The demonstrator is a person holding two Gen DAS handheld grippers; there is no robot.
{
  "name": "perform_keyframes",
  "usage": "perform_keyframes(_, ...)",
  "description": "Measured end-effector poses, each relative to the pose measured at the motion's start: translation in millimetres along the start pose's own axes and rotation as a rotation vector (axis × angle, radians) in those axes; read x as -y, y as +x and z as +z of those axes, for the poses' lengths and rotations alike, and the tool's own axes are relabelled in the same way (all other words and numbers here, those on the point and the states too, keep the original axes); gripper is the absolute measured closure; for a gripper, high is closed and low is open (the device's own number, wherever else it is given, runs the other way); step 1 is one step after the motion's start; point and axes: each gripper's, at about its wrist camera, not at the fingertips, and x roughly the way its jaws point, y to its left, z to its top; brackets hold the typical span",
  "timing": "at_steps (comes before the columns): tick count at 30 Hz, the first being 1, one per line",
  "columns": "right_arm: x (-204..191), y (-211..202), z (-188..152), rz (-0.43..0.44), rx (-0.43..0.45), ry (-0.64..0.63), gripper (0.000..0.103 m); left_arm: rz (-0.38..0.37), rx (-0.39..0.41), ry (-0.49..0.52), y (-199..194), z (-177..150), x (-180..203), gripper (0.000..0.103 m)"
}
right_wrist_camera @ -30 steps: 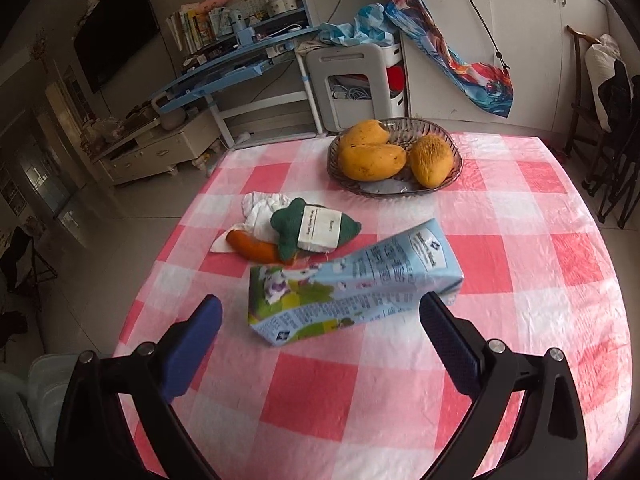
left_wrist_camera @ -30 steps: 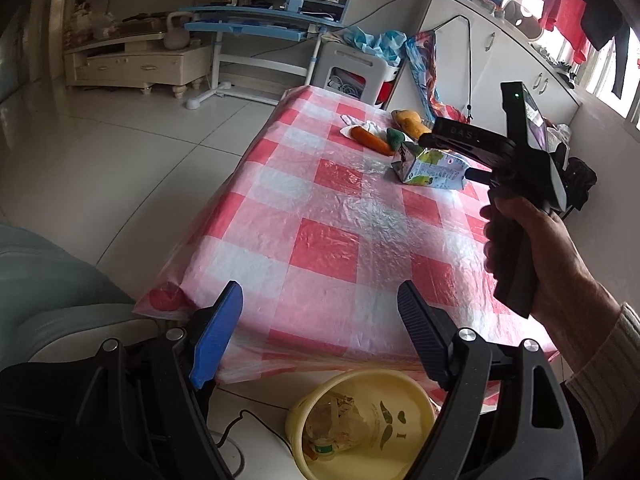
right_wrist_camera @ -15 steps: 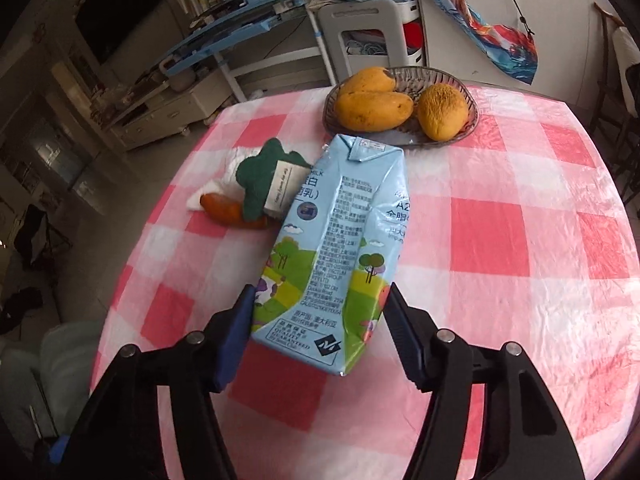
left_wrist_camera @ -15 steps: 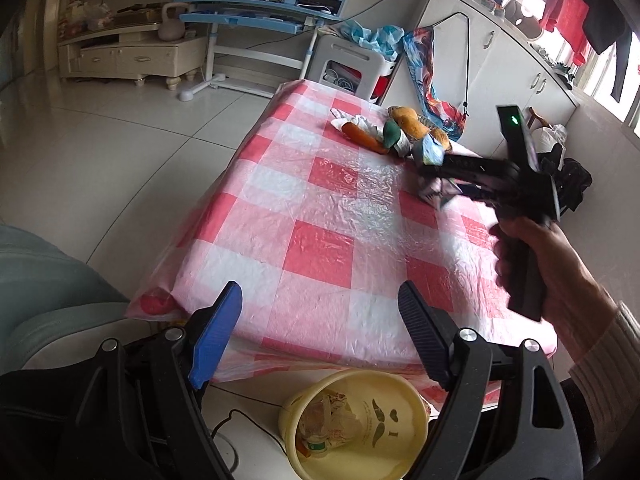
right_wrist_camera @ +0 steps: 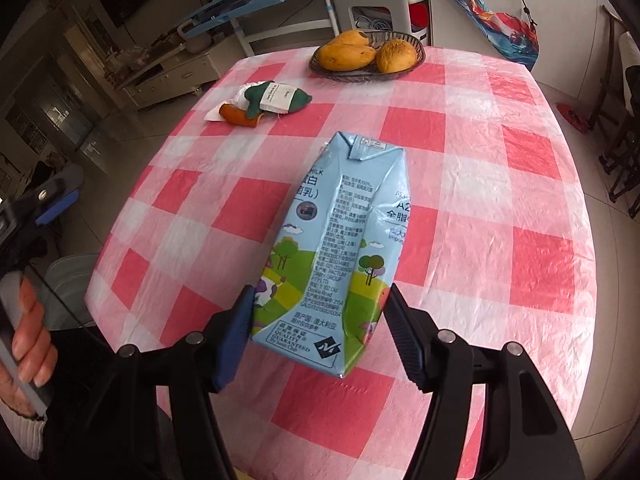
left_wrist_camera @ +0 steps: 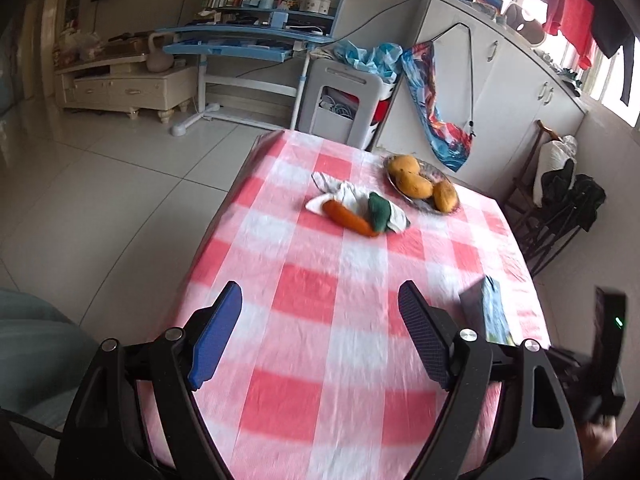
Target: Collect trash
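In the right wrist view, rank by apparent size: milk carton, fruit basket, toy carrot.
1. milk carton, though it looks large partly because it sits close to the camera in the right gripper.
2. fruit basket.
3. toy carrot, partly covered by its green top.

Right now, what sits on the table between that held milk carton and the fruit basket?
Nothing: bare checked cloth between milk carton and fruit basket, per the right wrist view.
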Motion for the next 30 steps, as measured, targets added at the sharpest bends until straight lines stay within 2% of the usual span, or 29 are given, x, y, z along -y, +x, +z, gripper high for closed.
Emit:
perform_keyframes(4,6.5,-4.9,0.1,-0.001,0.023,-0.001,0.032,0.041,0.015,0.042,14.6,-0.1,14.7,0.026)
perform_keyframes(12,8.5,-15.8,4.3,0.048,0.081,0.021,0.026,0.083,-0.01,0.075,41.6,1.0,25.9,0.026)
perform_keyframes(20,-5.0,-12.4,13.5,0.075,0.094,0.006,0.022,0.168,-0.051,-0.003,101.2,37.3,16.4,0.026)
perform_keyframes(24,-10.3,-9.4,14.4,0.047,0.091,-0.03,0.021,0.219,-0.065,0.035,133.6,53.3,26.2,0.026)
perform_keyframes(30,-5.4,-5.4,17.7,0.021,0.087,-0.044,0.021,0.252,-0.1,0.089,168.8,65.7,41.5,0.026)
